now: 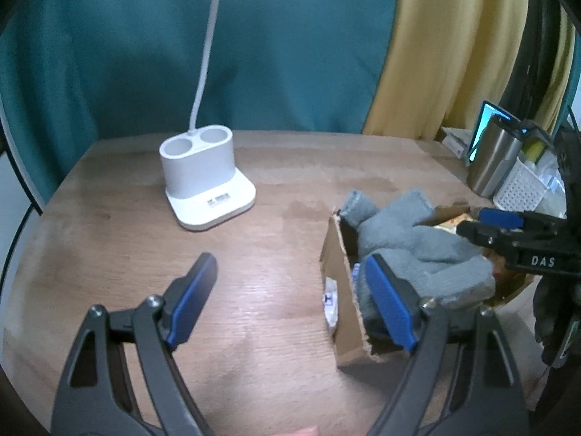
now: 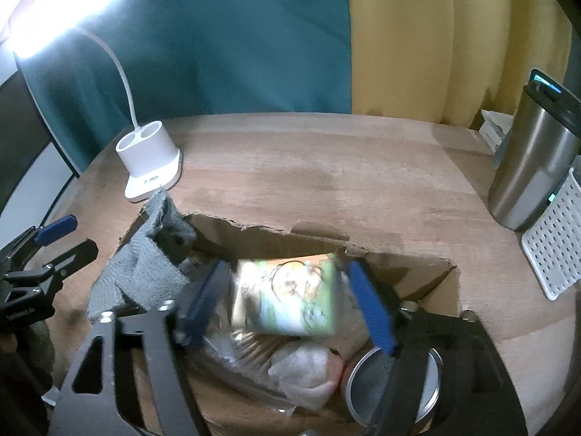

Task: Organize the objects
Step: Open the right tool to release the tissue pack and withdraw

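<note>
The left gripper (image 1: 287, 298) hangs low over the wooden table (image 1: 145, 225), its 2 blue-padded fingers (image 1: 190, 299) spread wide with nothing between them. Its right-hand finger sits in front of the open cardboard box (image 1: 339, 254), just beside the box's torn near wall.

A grey knitted glove (image 1: 410, 239) is draped over the box's rim, partly inside and partly hanging over the edge.

The right gripper (image 2: 290, 301) is positioned over the box interior (image 2: 417, 279), fingers (image 2: 372, 309) spread apart. A green illustrated packet (image 2: 287, 294) lies between them, blurred; whether either finger touches it cannot be told. Below the packet lie a clear plastic bag (image 2: 236, 359), a white cloth bundle (image 2: 308, 374) and a round metal tin (image 2: 366, 388), all in the box.

A white lamp base (image 1: 207, 185) with 2 round wells stands well apart from the box. A steel tumbler (image 2: 533, 167) and a white perforated basket (image 2: 552, 254) stand at the table's right edge.
</note>
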Tool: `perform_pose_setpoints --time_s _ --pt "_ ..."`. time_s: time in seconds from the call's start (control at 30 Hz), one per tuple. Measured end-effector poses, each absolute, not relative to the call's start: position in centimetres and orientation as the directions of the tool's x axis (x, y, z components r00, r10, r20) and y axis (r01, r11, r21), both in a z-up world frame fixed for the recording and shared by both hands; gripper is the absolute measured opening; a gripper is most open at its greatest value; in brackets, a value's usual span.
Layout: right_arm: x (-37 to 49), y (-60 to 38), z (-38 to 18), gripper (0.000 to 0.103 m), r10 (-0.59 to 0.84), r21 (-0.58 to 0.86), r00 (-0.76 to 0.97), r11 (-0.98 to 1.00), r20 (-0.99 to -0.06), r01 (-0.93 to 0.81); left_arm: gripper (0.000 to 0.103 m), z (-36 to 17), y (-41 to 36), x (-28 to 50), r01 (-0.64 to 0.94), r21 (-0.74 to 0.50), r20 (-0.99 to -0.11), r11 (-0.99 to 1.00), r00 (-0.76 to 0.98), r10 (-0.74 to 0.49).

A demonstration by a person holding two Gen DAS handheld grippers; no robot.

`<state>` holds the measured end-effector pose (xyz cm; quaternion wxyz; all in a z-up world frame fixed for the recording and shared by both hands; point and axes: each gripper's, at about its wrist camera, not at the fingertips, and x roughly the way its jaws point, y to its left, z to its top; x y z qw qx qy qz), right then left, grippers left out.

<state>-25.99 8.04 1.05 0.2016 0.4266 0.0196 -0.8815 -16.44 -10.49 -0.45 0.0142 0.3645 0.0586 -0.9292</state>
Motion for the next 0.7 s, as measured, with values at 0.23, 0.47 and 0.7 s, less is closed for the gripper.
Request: perform_pose_setpoints --time_s 0.23,0.47,0.7 --pt "-25.1 8.0 1.6 0.079 -0.331 0.123 -0.569 -0.92 -0.753 0.371 0.085 0.4 -10.3 -15.7 0.057 -0.115 -0.664 -0.992 -0.747 0.035" --pt "-23.6 8.3 2.4 0.079 -0.324 0.113 -0.586 -0.923 -0.742 0.367 0.085 1.1 -9.2 -14.7 0.032 -0.12 -0.648 -0.992 -0.76 0.053" --pt "-21.9 9.1 3.0 0.079 -0.319 0.107 -0.603 -0.927 -0.732 0.36 0.085 1.8 -7.8 -13.1 0.009 -0.125 -0.634 -0.992 -0.77 0.073"
